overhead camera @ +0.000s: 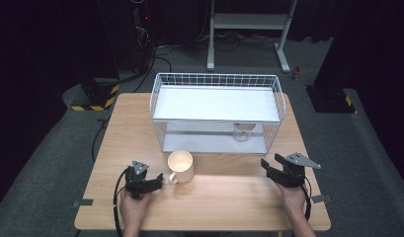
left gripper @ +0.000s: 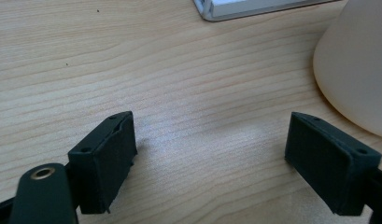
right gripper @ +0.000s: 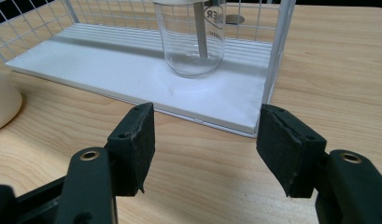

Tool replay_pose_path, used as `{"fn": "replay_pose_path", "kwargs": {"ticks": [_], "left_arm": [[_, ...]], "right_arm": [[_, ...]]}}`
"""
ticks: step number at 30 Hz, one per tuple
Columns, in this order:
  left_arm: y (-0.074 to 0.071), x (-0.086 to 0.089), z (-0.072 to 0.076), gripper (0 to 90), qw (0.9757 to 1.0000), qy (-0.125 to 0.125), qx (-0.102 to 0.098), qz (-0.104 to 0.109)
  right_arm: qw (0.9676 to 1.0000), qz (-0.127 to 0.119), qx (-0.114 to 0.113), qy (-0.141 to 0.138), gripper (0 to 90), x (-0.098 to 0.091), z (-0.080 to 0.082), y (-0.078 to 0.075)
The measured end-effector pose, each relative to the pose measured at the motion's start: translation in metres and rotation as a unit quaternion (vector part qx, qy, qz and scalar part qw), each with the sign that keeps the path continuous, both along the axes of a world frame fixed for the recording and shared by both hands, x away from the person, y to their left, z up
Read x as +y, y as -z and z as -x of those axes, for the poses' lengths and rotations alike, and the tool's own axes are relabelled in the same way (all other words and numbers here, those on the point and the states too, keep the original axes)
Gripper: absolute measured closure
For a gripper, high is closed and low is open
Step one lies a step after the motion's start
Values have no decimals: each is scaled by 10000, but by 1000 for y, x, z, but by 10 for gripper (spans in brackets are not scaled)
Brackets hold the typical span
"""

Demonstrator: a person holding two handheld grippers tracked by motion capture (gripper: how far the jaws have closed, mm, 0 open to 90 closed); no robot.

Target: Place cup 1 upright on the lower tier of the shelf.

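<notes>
Left gripper (overhead camera: 159, 179) gapes empty beside the mug (overhead camera: 181, 166); right gripper (overhead camera: 270, 165), also open, faces the beaker (overhead camera: 242, 132)

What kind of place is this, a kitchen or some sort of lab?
Most likely a lab or recording studio, not a kitchen: dark curtains surround one wooden table, cables trail over grey carpet, and hazard-striped stand bases sit beside it.

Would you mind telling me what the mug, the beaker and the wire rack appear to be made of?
The mug looks like glazed cream ceramic: opaque, smooth, softly shiny. The beaker seems to be clear glass, possibly plastic: the rack shows through it, and it bears printed lettering. The wire rack looks like white-coated metal wire in a thin, even grid, with flat matte white shelves whose material is unclear.
</notes>
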State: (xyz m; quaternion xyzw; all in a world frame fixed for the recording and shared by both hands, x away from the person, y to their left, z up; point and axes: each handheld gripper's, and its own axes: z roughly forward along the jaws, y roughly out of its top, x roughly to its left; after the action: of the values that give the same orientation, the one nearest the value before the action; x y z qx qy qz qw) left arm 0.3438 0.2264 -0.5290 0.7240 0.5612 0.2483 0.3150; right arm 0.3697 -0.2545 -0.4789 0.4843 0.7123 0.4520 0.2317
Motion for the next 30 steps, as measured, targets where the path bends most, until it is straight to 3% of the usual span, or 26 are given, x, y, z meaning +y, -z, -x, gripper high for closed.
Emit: {"fn": "replay_pose_path", "kwargs": {"ticks": [30], "left_arm": [[0,0,0,166,10000,-1,-1,0]], "right_arm": [[9996,-26,78,267,375,-18,13,12]]}}
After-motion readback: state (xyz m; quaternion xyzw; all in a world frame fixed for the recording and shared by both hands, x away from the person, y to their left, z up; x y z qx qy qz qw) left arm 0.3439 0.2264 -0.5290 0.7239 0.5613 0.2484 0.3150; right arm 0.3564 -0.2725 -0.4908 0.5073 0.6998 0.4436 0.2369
